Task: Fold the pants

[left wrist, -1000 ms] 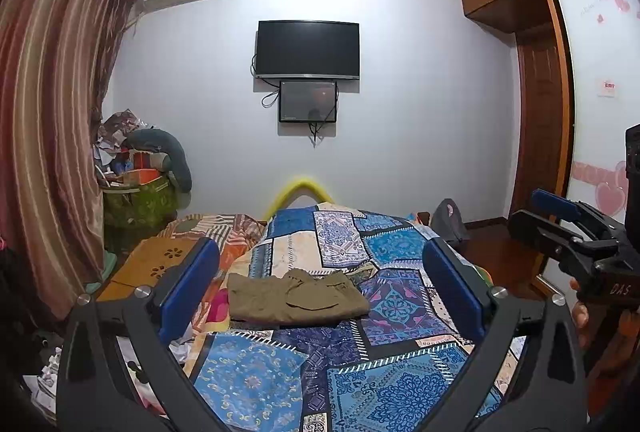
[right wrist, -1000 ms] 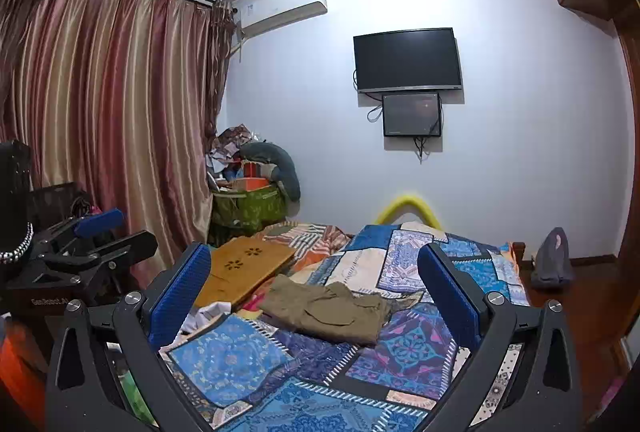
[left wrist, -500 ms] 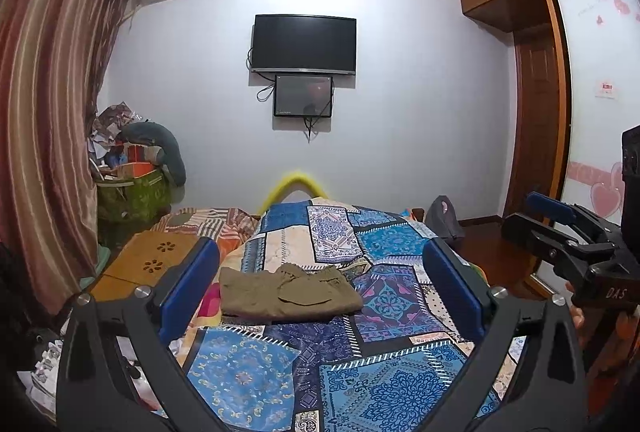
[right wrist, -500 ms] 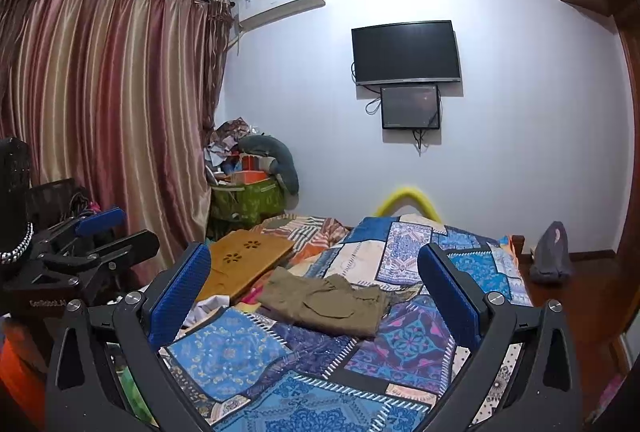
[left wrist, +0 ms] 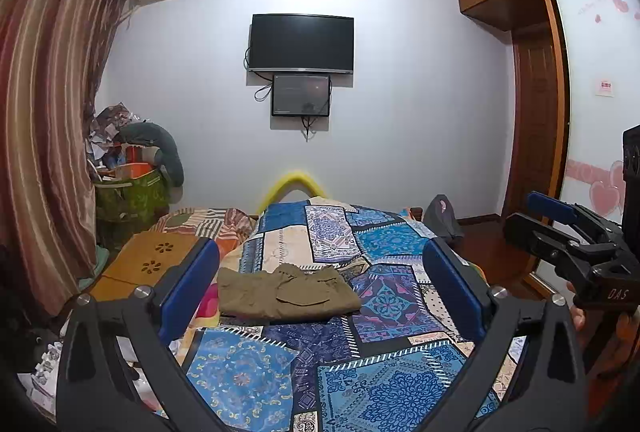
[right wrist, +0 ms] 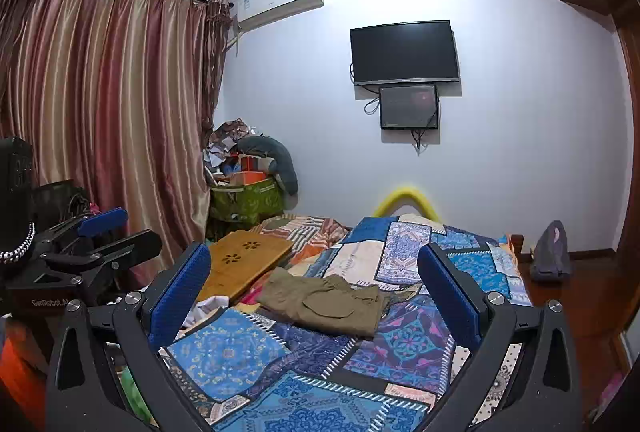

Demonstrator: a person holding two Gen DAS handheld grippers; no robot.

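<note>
While lying folded flat on the bedspread [left wrist: 384, 384] well beyond both spread, empty pairs of jaws, pants [left wrist: 286, 292] run long left to right, seemingly a touch nearer the left gripper [left wrist: 320, 288] than the right gripper [right wrist: 316, 292].

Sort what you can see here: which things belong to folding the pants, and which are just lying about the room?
Belongs to the job:
olive pants
patchwork bedspread beneath them
left tongs, open
right tongs, open

Just lying about:
wooden lap tray
green storage bag
television
grey bag
</note>
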